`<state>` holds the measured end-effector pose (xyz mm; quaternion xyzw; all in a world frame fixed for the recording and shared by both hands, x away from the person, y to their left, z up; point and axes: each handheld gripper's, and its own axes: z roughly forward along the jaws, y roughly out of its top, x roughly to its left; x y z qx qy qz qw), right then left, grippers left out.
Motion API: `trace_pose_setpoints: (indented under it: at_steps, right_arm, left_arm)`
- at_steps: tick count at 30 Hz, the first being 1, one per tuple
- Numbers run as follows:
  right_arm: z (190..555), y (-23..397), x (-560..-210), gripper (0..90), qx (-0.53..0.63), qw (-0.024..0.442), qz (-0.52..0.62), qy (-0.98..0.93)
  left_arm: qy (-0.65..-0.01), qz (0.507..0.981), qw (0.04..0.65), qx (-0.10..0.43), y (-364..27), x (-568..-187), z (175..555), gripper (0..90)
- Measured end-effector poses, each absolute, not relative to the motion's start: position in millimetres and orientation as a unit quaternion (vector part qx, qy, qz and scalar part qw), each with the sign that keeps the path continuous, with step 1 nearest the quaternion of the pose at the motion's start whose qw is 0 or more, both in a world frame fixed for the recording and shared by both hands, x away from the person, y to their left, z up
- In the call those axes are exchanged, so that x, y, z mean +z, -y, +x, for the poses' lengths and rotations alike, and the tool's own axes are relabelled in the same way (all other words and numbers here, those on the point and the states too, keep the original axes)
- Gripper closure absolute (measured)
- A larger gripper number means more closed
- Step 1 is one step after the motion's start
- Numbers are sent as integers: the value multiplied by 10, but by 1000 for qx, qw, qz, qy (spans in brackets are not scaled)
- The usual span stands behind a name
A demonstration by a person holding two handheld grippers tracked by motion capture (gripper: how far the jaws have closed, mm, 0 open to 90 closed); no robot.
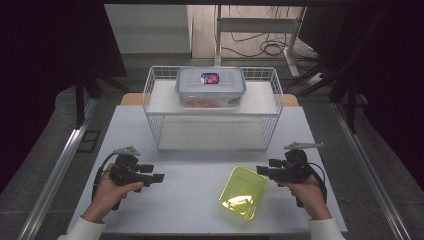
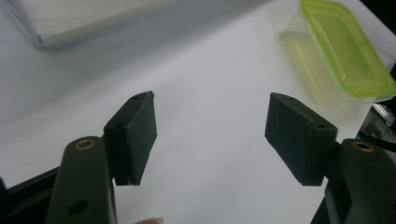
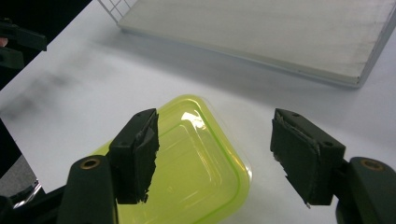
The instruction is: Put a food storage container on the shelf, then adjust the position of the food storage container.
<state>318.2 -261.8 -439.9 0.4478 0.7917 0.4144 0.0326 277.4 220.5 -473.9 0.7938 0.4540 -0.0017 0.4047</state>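
Note:
A yellow-green plastic container (image 1: 243, 192) lies upside down on the white table (image 1: 190, 200), right of centre. My right gripper (image 1: 261, 171) hovers at its far right corner, jaws open and empty. In the right gripper view the container (image 3: 187, 172) lies just beyond and below the right gripper (image 3: 215, 149). My left gripper (image 1: 158, 177) is held low over the table's left side, open, pointing right. In the left gripper view the left gripper (image 2: 210, 135) has bare table between its pads, and the container (image 2: 345, 51) sits far off at the upper right.
A white wire rack (image 1: 212, 107) stands at the back middle of the table. On its upper shelf rests a clear lidded box (image 1: 210, 87) with blue clips and something red inside. The rack's lower board (image 3: 280, 32) lies close beyond the green container.

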Motion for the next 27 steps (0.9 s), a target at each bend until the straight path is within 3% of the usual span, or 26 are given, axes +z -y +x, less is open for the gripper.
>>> trace_pose_setpoints:
  at_steps: [9,14,20,27]
  right_arm:
    - [3050,2631,-4408,359,408,42,442,-797]
    - [2916,2692,-4416,437,396,46,428,-811]
    - [2775,2779,-4463,604,391,42,416,-820]
    - [2585,2749,-4549,861,348,35,367,-862]
  left_arm:
    - [-454,794,403,8,-2206,-4716,2713,320]
    - [-453,796,402,8,-2192,-4710,2700,312]
    - [-453,798,397,4,-2177,-4742,2736,302]
    - [-450,802,393,7,-2154,-4747,2728,295]
